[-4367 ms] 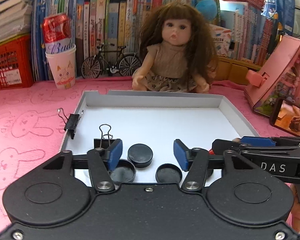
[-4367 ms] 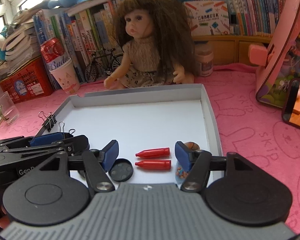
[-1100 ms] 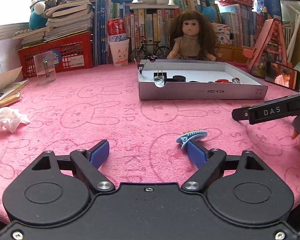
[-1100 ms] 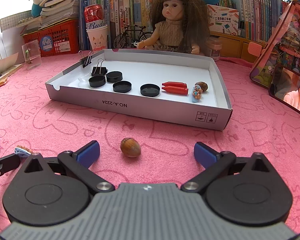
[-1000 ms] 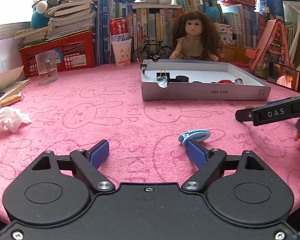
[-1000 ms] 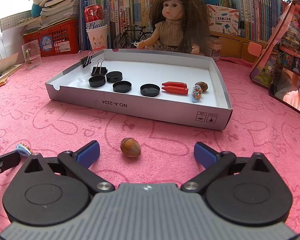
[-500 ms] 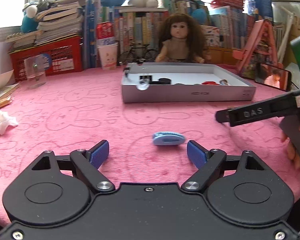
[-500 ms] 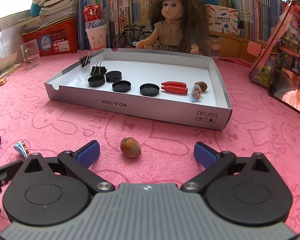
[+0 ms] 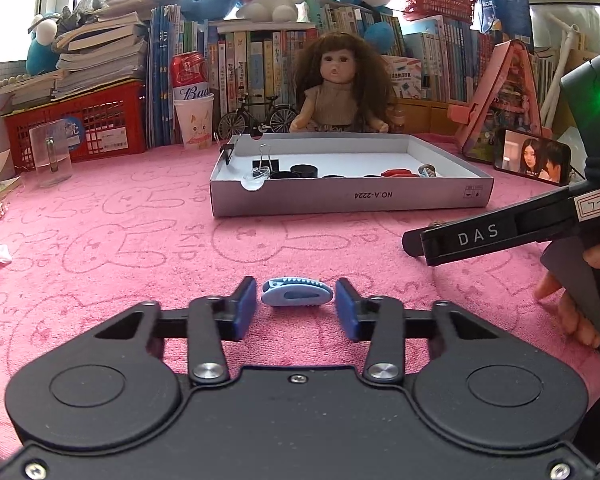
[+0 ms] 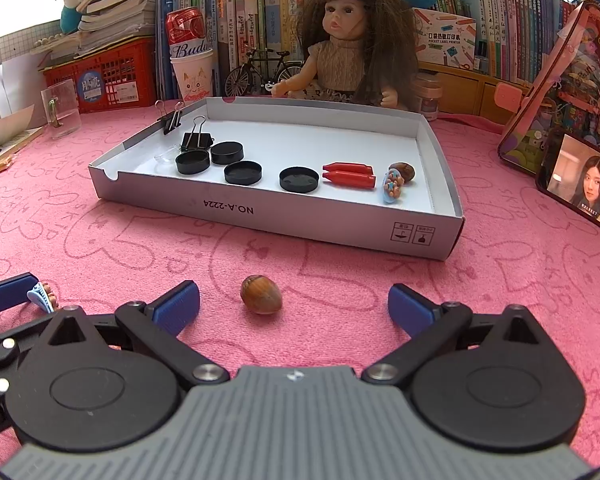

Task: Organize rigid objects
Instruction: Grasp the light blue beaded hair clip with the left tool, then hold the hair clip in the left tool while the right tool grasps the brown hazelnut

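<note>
You see a worktop (image 10: 500, 280) covered in pink terry cloth, napped and matt, with rabbit outlines pressed in. The white box (image 10: 284, 220) looks like smooth matt cardboard. The blue clip (image 9: 297, 292) is glossy moulded plastic with ridged teeth. The nut (image 10: 261, 294) has a smooth brown shell with a slight sheen. The black caps (image 10: 243, 172) look like satin plastic; the binder clips (image 10: 196, 139) have bright wire handles.
</note>
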The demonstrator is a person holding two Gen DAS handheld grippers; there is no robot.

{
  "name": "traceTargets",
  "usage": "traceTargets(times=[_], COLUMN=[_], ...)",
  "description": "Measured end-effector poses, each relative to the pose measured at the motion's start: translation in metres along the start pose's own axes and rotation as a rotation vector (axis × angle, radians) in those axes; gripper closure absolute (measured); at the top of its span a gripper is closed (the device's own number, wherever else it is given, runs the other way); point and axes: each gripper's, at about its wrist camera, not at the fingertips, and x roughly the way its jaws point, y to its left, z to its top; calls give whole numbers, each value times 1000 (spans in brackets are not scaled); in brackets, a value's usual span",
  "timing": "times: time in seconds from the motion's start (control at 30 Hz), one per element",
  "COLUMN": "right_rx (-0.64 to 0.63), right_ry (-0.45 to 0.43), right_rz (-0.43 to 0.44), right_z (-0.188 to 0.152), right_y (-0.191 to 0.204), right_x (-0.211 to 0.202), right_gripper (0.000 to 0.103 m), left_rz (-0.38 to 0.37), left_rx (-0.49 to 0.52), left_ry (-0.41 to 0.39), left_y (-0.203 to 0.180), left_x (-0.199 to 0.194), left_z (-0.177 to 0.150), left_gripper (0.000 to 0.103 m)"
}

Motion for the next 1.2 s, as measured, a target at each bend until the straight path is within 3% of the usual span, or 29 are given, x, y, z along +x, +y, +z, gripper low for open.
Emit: traceTargets(times=[0.4, 0.53, 0.93, 1.2], right_rx=[-11, -58, -26, 11], right_ry=[-6, -34, -70, -61], right_rz=[-13, -19, -12, -9], right_z=[-4, -6, -3, -2], right_y=[10, 18, 24, 26], right_x=[-8, -13, -20, -21], right_gripper=[0, 5, 30, 61], left_rz=[-5, -7, -2, -6], left_rx=[-18, -25, -45, -46], left_ry=[-3, -5, -19, -32], left_y=[3, 4, 5, 2], left_x=[1, 2, 7, 10], left_z=[2, 4, 14, 22], left_gripper=[67, 67, 67, 67])
